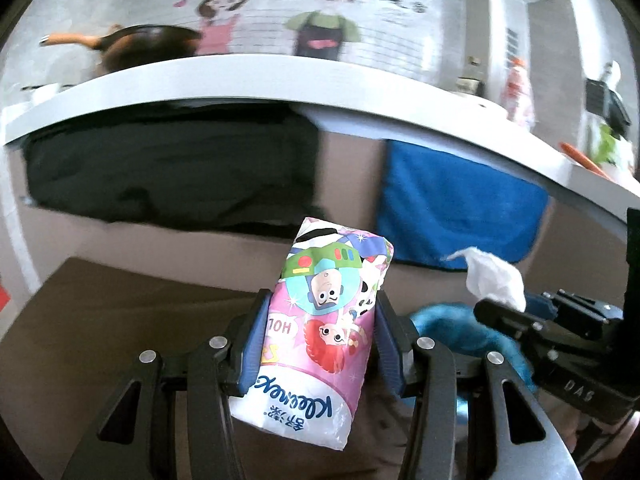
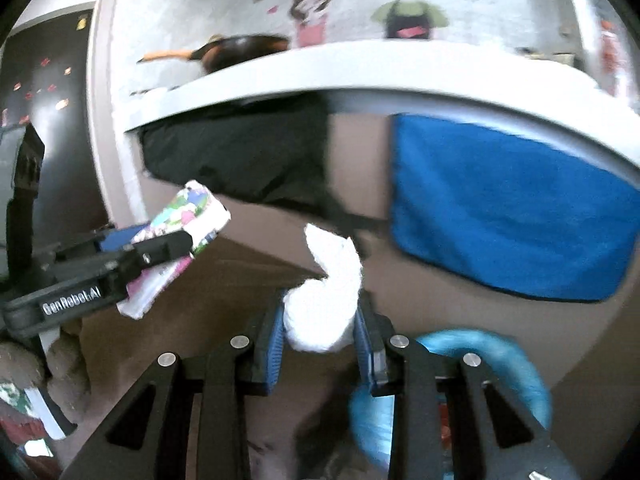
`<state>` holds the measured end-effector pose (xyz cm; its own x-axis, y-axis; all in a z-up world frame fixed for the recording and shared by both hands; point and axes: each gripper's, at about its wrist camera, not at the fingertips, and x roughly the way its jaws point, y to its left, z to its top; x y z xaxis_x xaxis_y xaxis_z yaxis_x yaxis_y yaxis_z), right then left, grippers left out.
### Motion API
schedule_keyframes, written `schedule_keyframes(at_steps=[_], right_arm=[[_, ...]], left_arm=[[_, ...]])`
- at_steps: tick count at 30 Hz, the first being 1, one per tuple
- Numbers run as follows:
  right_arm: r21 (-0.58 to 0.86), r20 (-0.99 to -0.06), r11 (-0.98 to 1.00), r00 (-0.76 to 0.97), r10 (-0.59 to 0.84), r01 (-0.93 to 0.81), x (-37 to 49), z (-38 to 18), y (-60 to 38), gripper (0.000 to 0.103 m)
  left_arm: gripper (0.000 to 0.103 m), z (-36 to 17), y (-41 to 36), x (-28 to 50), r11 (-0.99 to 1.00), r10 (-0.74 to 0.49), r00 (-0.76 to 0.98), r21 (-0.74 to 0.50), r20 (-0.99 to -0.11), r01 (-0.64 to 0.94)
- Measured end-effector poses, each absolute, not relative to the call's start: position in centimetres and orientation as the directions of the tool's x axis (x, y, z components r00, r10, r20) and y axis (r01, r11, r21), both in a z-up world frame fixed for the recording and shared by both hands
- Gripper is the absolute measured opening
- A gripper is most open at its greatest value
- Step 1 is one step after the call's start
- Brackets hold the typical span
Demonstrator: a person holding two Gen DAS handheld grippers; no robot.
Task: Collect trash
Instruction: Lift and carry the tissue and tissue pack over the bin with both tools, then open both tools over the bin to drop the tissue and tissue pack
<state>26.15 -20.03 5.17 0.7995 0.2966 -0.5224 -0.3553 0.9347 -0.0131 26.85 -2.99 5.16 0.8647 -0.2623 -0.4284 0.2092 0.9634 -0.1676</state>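
My left gripper (image 1: pixel 320 312) is shut on a pink cartoon-printed Kleenex tissue pack (image 1: pixel 320 320), held upright in the air in front of the counter. The pack also shows in the right wrist view (image 2: pixel 180 224), clamped in the left gripper (image 2: pixel 168 240) at the left. My right gripper (image 2: pixel 320 320) is shut on a crumpled white tissue (image 2: pixel 324 304) that sticks up between the blue pads (image 2: pixel 272 344). In the left wrist view the right gripper (image 1: pixel 500 304) is at the right with the white tissue (image 1: pixel 492 276) at its tip. Both grippers are side by side.
A blue-rimmed bin (image 2: pixel 480 364) lies below and right of the right gripper; it also shows in the left wrist view (image 1: pixel 452 324). A white counter (image 1: pixel 280 80) runs ahead, with a wok (image 1: pixel 152 44) on it. A black cloth (image 1: pixel 172 168) and a blue towel (image 1: pixel 460 204) hang below it.
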Motion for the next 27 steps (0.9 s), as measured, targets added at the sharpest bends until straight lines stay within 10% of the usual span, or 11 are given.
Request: schedule_keyframes(at_steps=[27], right_arm=[[0.098, -0.584, 0.989, 0.799, 0.144, -0.107, 28.7, -1.1, -34.7, 0.029]], left_arm=[[0.050, -3.5, -17.4, 32.5, 0.922, -0.385, 0.730, -0.199, -0.564, 0.333]])
